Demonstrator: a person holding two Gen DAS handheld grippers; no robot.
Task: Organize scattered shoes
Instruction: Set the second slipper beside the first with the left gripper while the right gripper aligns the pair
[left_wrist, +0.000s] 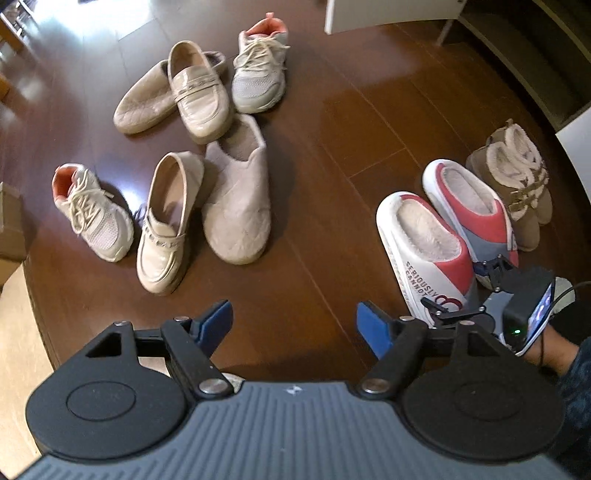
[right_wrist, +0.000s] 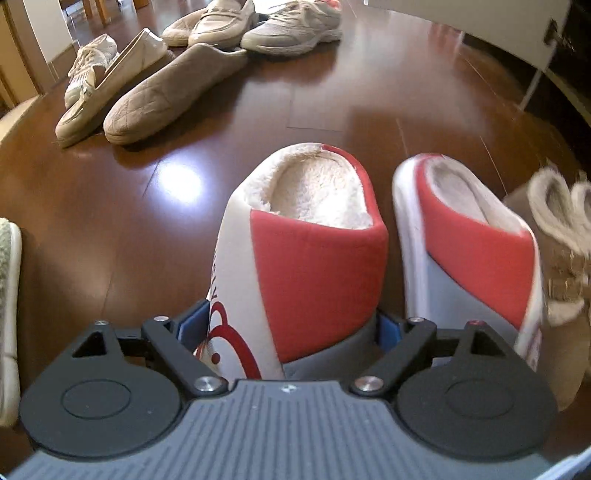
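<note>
Dark glossy wood floor (left_wrist: 332, 155) fills both views. Upper left of the left wrist view holds a loose heap of beige shoes: a quilted slipper (left_wrist: 236, 206), two loafers (left_wrist: 195, 92) and two laced sneakers (left_wrist: 260, 70). At right, a red and white slipper (right_wrist: 295, 251) lies beside its twin (right_wrist: 476, 251), with furry brown boots (left_wrist: 517, 184) next to them. The right gripper (right_wrist: 291, 328) clamps the first slipper's toe. The left gripper (left_wrist: 295, 325) hangs wide above bare floor.

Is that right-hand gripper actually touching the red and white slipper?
Touching. In the right wrist view, the right gripper has its blue pads pressed against both sides of the red and white slipper's toe end, with no gap showing.
</note>
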